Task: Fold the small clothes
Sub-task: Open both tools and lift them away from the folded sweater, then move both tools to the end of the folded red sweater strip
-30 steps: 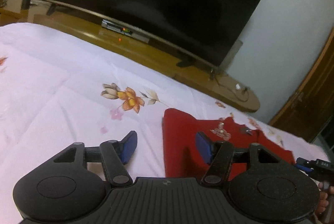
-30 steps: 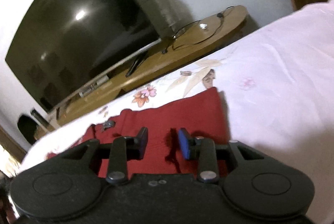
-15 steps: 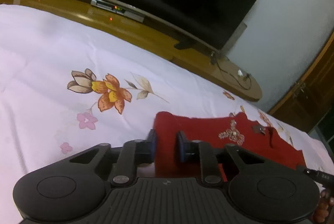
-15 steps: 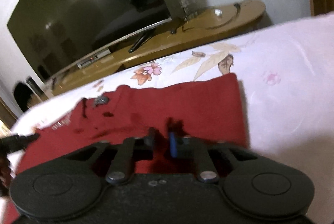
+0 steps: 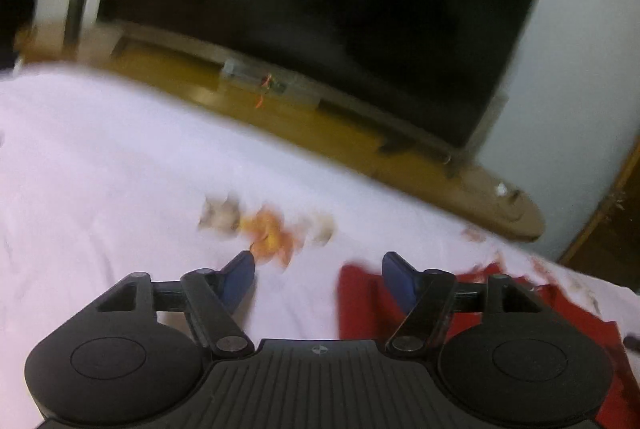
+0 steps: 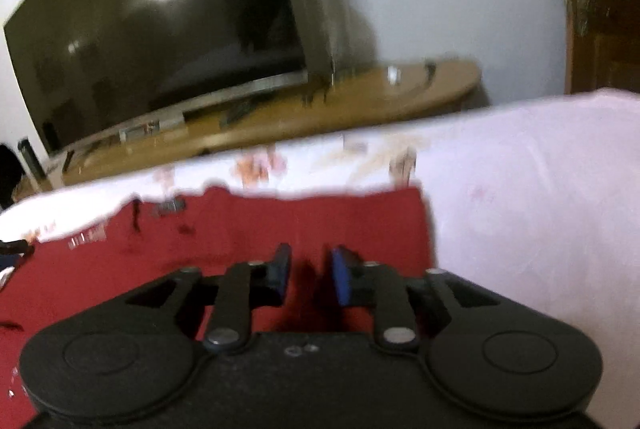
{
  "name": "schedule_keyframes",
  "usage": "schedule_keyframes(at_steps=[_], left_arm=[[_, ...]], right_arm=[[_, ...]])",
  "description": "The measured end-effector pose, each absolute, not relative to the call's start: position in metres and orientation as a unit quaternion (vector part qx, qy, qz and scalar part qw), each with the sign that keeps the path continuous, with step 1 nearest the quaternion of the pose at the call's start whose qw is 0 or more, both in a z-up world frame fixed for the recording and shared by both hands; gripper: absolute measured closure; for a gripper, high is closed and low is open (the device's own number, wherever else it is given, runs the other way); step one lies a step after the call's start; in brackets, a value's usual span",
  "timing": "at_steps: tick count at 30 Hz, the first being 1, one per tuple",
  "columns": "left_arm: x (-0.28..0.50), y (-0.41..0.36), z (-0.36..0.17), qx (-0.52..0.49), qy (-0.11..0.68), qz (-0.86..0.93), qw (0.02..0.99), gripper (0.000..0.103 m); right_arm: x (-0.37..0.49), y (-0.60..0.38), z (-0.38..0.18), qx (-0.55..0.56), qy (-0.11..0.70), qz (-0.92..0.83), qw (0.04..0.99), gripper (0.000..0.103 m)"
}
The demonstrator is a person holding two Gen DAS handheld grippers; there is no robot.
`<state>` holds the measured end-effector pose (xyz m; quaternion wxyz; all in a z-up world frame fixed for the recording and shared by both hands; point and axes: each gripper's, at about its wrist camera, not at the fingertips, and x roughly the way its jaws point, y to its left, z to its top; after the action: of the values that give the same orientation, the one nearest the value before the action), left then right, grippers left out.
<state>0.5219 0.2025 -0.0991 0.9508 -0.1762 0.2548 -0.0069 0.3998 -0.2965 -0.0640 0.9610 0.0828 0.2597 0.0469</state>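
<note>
We see a pale pink floral bedsheet [image 5: 100, 169] filling the lower frames, with the flat red knit garment [image 6: 240, 229] lying on it, lower right in the left view. Left tongs [image 5: 318, 275] have just spread wide, gripping nothing. Right tongs [image 6: 308, 277] have just parted slightly over the cloth, released.

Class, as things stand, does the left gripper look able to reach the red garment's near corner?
Probably yes: the left gripper is open, the red garment lies just ahead, nothing between.

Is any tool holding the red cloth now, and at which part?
Nothing is held. The left tool and right tool have just been opening, both empty; the red cloth lies on the bed.
</note>
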Motion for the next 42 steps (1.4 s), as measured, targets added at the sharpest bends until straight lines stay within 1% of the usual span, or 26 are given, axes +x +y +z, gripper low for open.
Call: schedule_keyframes(at_steps=[1,3,5,7,8,11,13,14,15,16,18,24,27,29,33,37,38,40,42], left_arm=[[0.522,0.192,-0.092,-0.158,0.252,-0.026,0.954,0.034],[0.529,0.158,-0.082,-0.102,0.259,-0.077,0.957,0.034],[0.535,0.121,-0.082,-0.047,0.272,-0.119,0.954,0.034],[0.539,0.099,-0.088,-0.015,0.278,-0.130,0.952,0.034],[0.541,0.094,-0.092,-0.012,0.282,-0.126,0.951,0.034],[0.547,0.098,-0.102,-0.024,0.294,-0.100,0.950,0.034],[0.550,0.115,-0.113,-0.037,0.314,-0.065,0.946,0.034],[0.547,0.128,-0.116,-0.065,0.311,-0.072,0.945,0.034],[0.543,0.137,-0.116,-0.087,0.307,-0.079,0.944,0.034],[0.542,0.144,-0.116,-0.093,0.309,-0.080,0.943,0.034],[0.542,0.145,-0.117,-0.081,0.309,-0.081,0.944,0.034],[0.544,0.134,-0.119,-0.047,0.310,-0.077,0.946,0.034],[0.529,0.132,-0.103,-0.041,0.303,-0.076,0.949,0.034],[0.512,0.129,-0.090,-0.039,0.287,-0.084,0.953,0.034],[0.495,0.112,-0.089,-0.029,0.299,-0.093,0.949,0.034],[0.488,0.098,-0.108,-0.008,0.324,-0.078,0.943,0.034],[0.486,0.097,-0.110,-0.003,0.320,-0.077,0.944,0.034],[0.486,0.096,-0.110,-0.001,0.321,-0.073,0.944,0.033],[0.486,0.095,-0.110,0.003,0.321,-0.071,0.944,0.032]], right_arm=[[0.397,-0.292,-0.057,0.080,0.244,0.055,0.965,0.069],[0.401,-0.274,-0.048,0.075,0.237,0.086,0.965,0.068],[0.411,-0.244,-0.046,0.061,0.244,0.131,0.959,0.068],[0.420,-0.207,-0.049,0.038,0.262,0.173,0.949,0.070],[0.421,-0.194,-0.050,0.028,0.263,0.186,0.946,0.073],[0.431,-0.157,-0.065,-0.005,0.277,0.207,0.938,0.073],[0.439,-0.149,-0.077,-0.019,0.299,0.205,0.932,0.073],[0.441,-0.148,-0.085,-0.036,0.307,0.191,0.932,0.073],[0.438,-0.154,-0.087,-0.038,0.298,0.186,0.936,0.074],[0.436,-0.163,-0.087,-0.033,0.300,0.177,0.937,0.075],[0.432,-0.179,-0.083,-0.028,0.298,0.156,0.941,0.080],[0.424,-0.215,-0.084,-0.002,0.303,0.128,0.944,0.080],[0.422,-0.210,-0.080,-0.015,0.306,0.127,0.943,0.077],[0.409,-0.212,-0.069,-0.017,0.292,0.120,0.949,0.068],[0.392,-0.222,-0.061,-0.016,0.278,0.121,0.953,0.069],[0.380,-0.230,-0.065,-0.019,0.281,0.118,0.952,0.070],[0.377,-0.232,-0.067,-0.028,0.280,0.115,0.953,0.070],[0.377,-0.237,-0.078,-0.051,0.306,0.093,0.946,0.071],[0.376,-0.244,-0.081,-0.041,0.307,0.096,0.946,0.071]])
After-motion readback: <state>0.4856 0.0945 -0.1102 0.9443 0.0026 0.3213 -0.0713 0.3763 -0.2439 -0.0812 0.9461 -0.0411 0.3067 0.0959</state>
